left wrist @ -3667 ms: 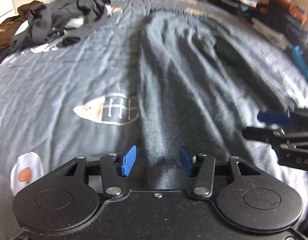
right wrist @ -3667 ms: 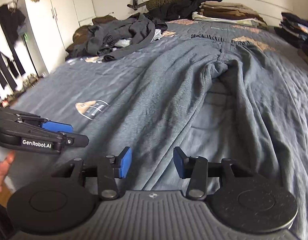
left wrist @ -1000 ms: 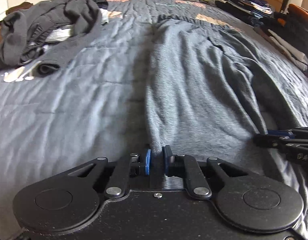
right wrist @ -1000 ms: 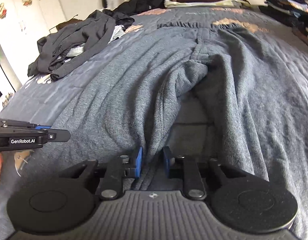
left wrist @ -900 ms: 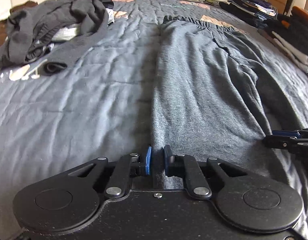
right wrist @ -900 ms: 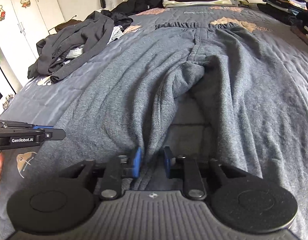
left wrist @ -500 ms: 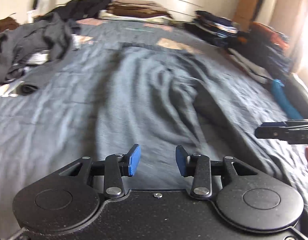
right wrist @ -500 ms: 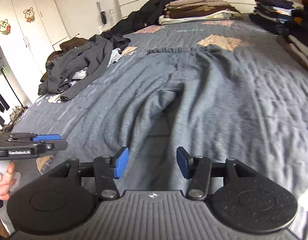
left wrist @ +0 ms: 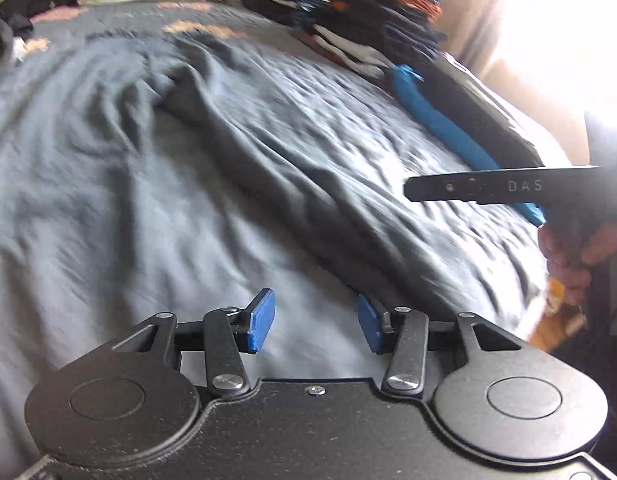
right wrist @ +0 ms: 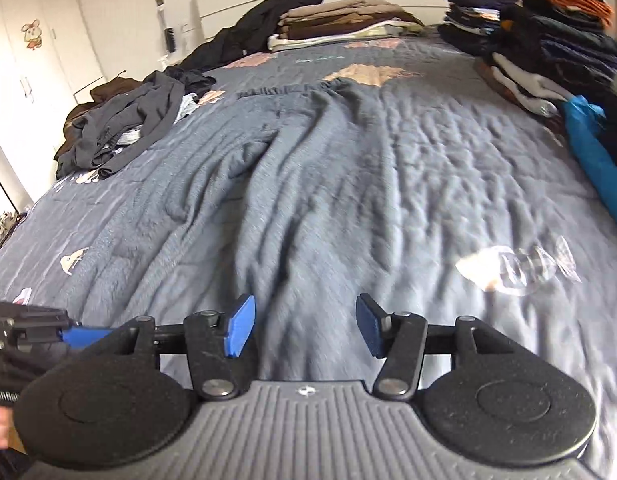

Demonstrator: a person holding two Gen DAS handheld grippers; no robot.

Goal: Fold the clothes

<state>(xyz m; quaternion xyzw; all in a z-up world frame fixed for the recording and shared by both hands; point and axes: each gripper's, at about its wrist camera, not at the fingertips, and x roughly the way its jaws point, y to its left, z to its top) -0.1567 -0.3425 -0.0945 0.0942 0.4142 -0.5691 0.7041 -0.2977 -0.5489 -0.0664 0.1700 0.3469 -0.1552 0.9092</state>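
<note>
Bedroom clutter frames the scene: folded stacks (right wrist: pixel 340 20) at 12 o'clock by the headboard, more stacks (right wrist: pixel 548 32) at 2 o'clock, a loose heap (right wrist: pixel 124 128) at 10 o'clock. Spread on the bed (right wrist: pixel 488 184) lie the grey sweatpants (right wrist: pixel 276 184), waistband far at 12 o'clock, legs running down toward the cameras, one leg angled across the other.

Thick fleece like this should be soft, limp and fairly weighty, not slippery; it will sag and bunch, so a pinch at the cuffs or the waistband corners looks the best hold.

Left gripper (left wrist: pixel 310 322) has its fingers spread wide, holding nothing, hovering above cloth. Right gripper (right wrist: pixel 302 330) likewise stands wide apart and empty over the legs; contact cannot be told.
</note>
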